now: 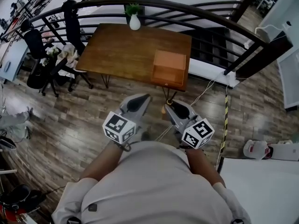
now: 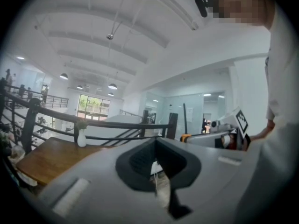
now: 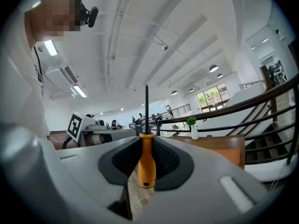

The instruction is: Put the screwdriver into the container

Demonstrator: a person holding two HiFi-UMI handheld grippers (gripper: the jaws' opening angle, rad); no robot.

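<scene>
A screwdriver with an orange handle point(image 3: 146, 160) and a black shaft stands upright between my right gripper's point(image 3: 146, 168) jaws, which are shut on the handle. In the head view the right gripper point(image 1: 170, 105) is held close to the person's body above the floor, with a bit of the orange handle point(image 1: 167, 108) at its tip. My left gripper point(image 1: 142, 99) hangs beside it, shut and holding nothing point(image 2: 156, 171). The container, an orange-brown open box point(image 1: 169, 67), sits on the right end of the wooden table point(image 1: 121, 50), well ahead of both grippers.
A white vase with a green plant point(image 1: 134, 21) stands at the table's far edge. A dark curved railing point(image 1: 196, 8) runs behind the table. Chairs point(image 1: 70, 55) stand to its left. Cables and a yellow-black tape line point(image 1: 224, 120) cross the wood floor.
</scene>
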